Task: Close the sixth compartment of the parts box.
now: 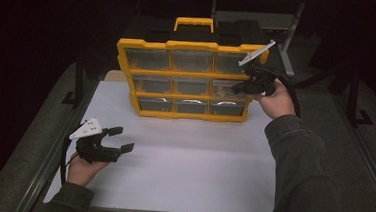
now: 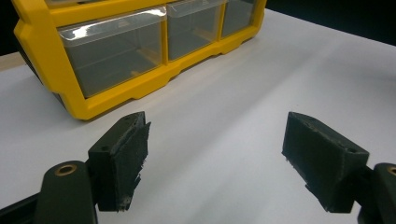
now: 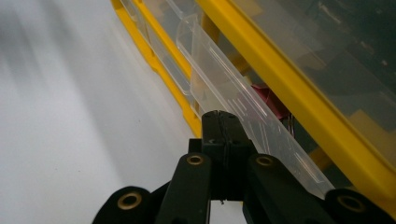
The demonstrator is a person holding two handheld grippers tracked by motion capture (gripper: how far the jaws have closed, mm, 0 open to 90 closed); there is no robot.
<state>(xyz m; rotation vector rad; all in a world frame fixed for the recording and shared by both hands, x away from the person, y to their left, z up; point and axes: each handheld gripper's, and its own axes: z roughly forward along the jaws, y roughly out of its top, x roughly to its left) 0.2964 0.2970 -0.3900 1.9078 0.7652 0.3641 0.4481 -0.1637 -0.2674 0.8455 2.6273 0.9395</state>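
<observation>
At twelve o'clock on the white table [image 1: 181,170] stands a yellow organizer [image 1: 187,81] with clear drawers in three rows, its black and yellow handle on top. Over at two o'clock the right gripper [image 1: 237,88] reaches the right-hand drawer of the middle row [image 1: 226,88]; in the right gripper view its jaws are pressed together [image 3: 220,122] right at the clear front lip of that drawer [image 3: 243,105], which stands out a little from the yellow frame, though I cannot tell if the lip is pinched between them. Down at eight o'clock the left gripper [image 1: 122,138] hovers above bare table with its jaws spread wide and nothing between them [image 2: 215,158].
</observation>
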